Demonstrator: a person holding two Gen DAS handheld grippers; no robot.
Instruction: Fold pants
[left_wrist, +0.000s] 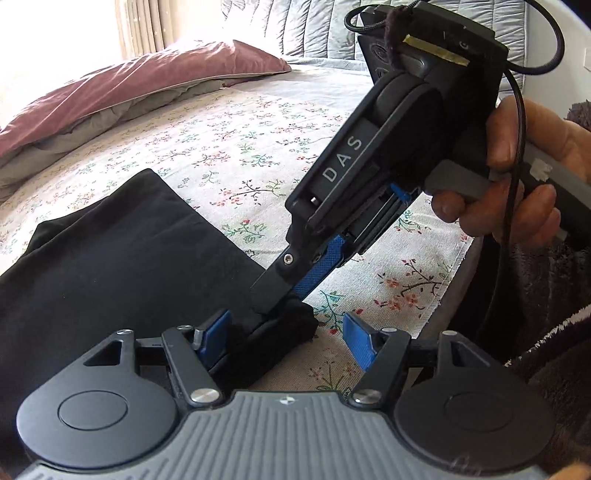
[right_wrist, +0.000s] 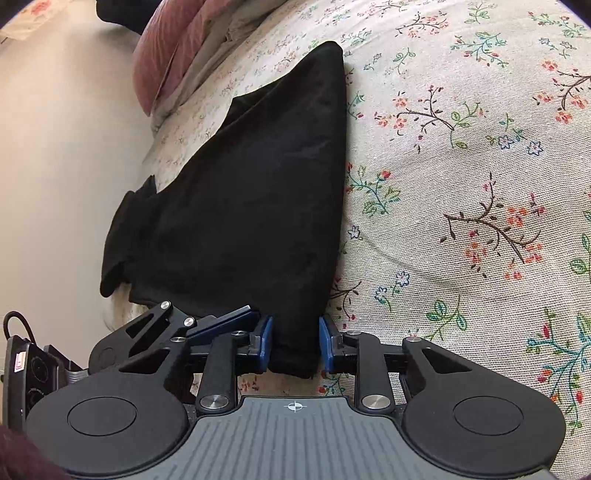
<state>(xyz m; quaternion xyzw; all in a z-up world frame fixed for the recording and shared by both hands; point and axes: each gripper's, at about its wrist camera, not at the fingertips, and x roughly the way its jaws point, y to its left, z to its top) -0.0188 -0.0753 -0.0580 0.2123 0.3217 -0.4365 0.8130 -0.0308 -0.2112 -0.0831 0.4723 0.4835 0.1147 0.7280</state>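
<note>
Right hand-held gripper (right_wrist: 295, 341) pinches the near corner of the black pants (right_wrist: 251, 192), pads tight on the cloth. Left hand-held gripper (left_wrist: 286, 339) gapes wide at that same corner, gripping nothing. Pants lie folded on the floral bed (right_wrist: 461, 166), stretching toward eleven o'clock.

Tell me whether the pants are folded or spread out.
Folded: the black pants lie as a compact layered bundle on the floral bedsheet, with stacked edges on one side.
</note>
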